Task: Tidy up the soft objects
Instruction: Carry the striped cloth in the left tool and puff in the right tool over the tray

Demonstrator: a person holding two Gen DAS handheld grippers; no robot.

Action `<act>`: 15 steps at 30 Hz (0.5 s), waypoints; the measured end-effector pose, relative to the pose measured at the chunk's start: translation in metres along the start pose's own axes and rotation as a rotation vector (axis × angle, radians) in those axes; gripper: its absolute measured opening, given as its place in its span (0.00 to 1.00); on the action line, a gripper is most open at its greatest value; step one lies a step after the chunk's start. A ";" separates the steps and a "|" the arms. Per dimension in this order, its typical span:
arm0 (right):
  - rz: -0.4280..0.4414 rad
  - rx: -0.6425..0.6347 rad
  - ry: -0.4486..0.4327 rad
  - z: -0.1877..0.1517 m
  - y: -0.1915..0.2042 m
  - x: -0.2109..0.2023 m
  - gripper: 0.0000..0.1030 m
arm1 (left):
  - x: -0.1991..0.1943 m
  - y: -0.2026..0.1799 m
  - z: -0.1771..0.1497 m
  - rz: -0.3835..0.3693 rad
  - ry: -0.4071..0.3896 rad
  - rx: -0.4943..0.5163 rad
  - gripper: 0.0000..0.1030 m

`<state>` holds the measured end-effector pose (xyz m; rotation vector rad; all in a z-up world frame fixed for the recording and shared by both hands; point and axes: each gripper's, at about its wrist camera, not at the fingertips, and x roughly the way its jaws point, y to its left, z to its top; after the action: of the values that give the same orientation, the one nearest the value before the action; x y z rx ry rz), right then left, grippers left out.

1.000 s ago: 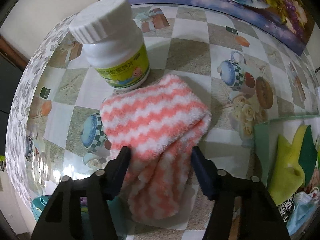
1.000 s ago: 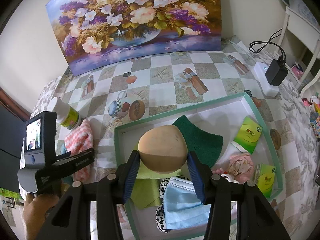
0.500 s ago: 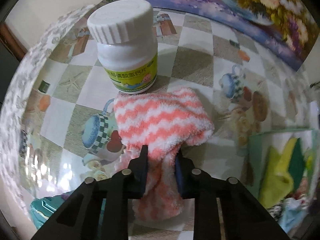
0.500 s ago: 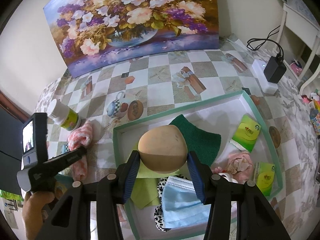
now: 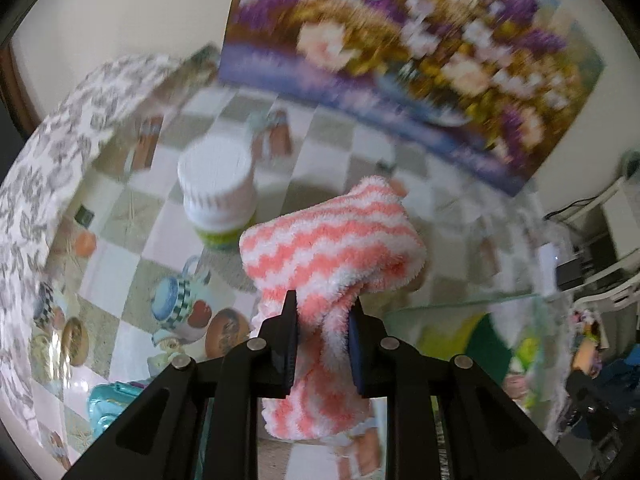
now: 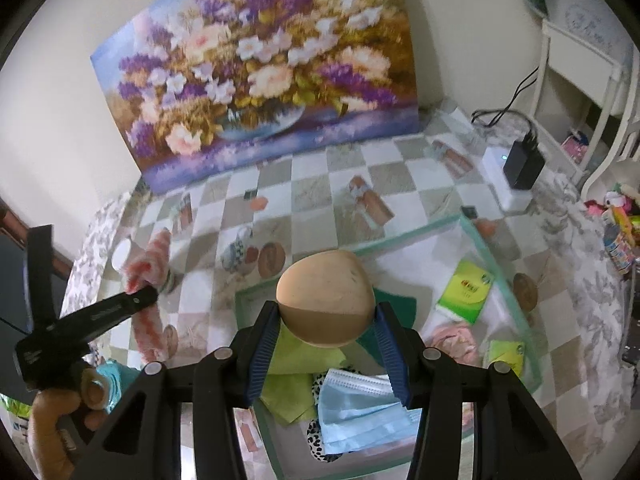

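Note:
A fluffy pink-and-white striped cloth [image 5: 332, 240] hangs folded in my left gripper [image 5: 322, 312], whose pads pinch its middle, and it is lifted off the table. In the right wrist view the same cloth [image 6: 150, 256] dangles at the far left from the left gripper [image 6: 136, 300], held by a hand [image 6: 52, 432]. My right gripper [image 6: 326, 320] is shut on a round tan sponge [image 6: 326, 292], held above the green-rimmed tray [image 6: 492, 264].
A white-capped bottle [image 5: 218, 188] stands behind the cloth. The tray holds a blue face mask [image 6: 360, 408], a lime cloth [image 6: 300, 364], a dark green cloth [image 6: 394, 308] and a tissue pack [image 6: 466, 290]. A flower painting [image 6: 260, 80] leans against the wall; a charger [image 6: 522, 164] sits at the right.
The left gripper closed on the striped cloth and lifted it off the table, away from the bottle. The right gripper rose slightly with the sponge still in it.

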<state>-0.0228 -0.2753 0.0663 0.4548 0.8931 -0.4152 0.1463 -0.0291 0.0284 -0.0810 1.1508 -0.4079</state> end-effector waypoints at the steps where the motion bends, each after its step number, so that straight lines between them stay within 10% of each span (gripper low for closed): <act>1: -0.001 0.003 -0.010 0.002 -0.001 -0.004 0.50 | -0.012 -0.003 0.001 -0.013 -0.026 0.008 0.22; 15: -0.085 0.097 -0.098 0.011 -0.049 -0.039 0.50 | -0.043 -0.078 -0.001 -0.149 -0.106 0.135 0.22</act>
<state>-0.0634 -0.3156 0.0938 0.4829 0.8018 -0.5561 0.1096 -0.0860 0.0863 -0.0702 1.0138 -0.6054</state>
